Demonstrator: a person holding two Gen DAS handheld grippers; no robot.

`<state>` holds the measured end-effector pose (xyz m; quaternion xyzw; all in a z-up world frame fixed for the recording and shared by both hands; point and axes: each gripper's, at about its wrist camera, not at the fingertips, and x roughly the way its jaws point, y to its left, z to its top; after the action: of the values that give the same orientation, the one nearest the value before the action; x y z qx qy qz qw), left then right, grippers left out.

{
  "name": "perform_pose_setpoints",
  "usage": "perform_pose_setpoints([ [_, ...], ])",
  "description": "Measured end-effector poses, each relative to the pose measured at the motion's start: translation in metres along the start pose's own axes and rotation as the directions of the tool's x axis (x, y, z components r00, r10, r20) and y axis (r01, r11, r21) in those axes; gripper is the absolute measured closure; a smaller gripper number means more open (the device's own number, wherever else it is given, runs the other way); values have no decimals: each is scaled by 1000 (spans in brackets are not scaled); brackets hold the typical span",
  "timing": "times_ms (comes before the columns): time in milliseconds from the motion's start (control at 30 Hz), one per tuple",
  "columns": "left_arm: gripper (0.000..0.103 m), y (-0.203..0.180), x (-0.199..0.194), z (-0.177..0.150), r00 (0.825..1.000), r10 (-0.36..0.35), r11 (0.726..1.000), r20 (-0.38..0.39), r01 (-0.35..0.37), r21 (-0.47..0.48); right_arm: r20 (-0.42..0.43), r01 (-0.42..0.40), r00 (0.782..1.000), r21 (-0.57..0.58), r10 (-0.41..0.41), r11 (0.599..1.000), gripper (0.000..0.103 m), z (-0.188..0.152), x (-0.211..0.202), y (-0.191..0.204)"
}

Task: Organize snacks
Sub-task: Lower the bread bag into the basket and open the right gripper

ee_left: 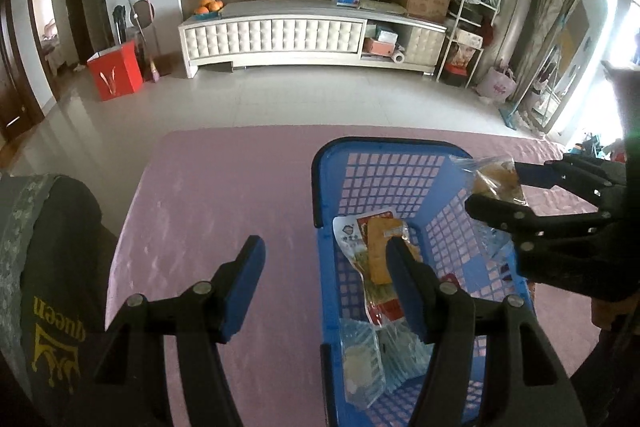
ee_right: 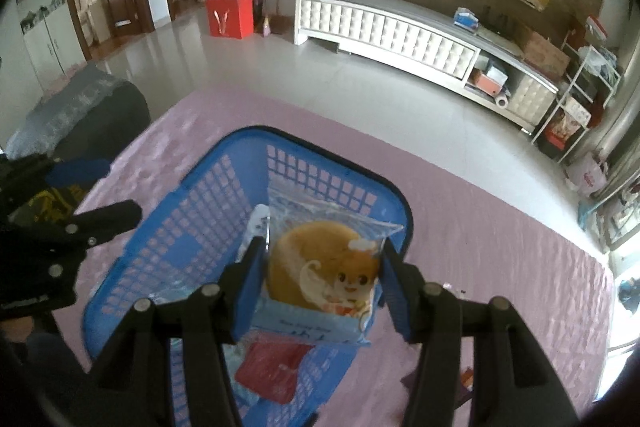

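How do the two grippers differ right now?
The right gripper is shut on a bun packet; the left gripper is open and holds nothing. The right one is over the blue basket, while the left one straddles the basket's left wall, with one of its fingers over the snacks inside. Both have black frames and blue finger pads.

The rectangular blue plastic lattice basket (ee_left: 400,175) has a smooth, slightly glossy rim. Under it lies a pink cloth table cover (ee_left: 224,195), matt and faintly crinkled. Above the basket, the clear glossy plastic-film bun packet (ee_right: 324,271) shines between matt black plastic right gripper (ee_right: 320,291) fingers with blue pads.
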<state>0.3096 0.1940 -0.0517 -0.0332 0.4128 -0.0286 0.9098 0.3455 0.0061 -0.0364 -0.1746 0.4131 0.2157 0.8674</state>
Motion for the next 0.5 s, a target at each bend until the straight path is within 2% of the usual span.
perform_pose_setpoints([
  [33, 42, 0, 5, 1, 1000, 2, 1000, -13, -2, -3, -11, 36, 999, -16, -36, 999, 43, 1, 6, 0],
  [100, 42, -2, 8, 0, 1000, 7, 1000, -25, -7, -1, -11, 47, 999, -18, -48, 999, 38, 3, 9, -4],
  [133, 42, -4, 8, -1, 1000, 12, 1000, -24, -12, 5, 3, 36, 999, -9, -36, 999, 27, 2, 7, -8],
  [200, 42, -9, 4, -2, 1000, 12, 1000, -19, -12, 12, 26, 46, 999, 13, -47, 999, 13, 1, 0, -14],
  [500, 42, -42, -34, -7, 1000, 0, 999, 22, -1, 51, 79, 25, 996, 81, -31, 996, 12, -14, -53, -44],
])
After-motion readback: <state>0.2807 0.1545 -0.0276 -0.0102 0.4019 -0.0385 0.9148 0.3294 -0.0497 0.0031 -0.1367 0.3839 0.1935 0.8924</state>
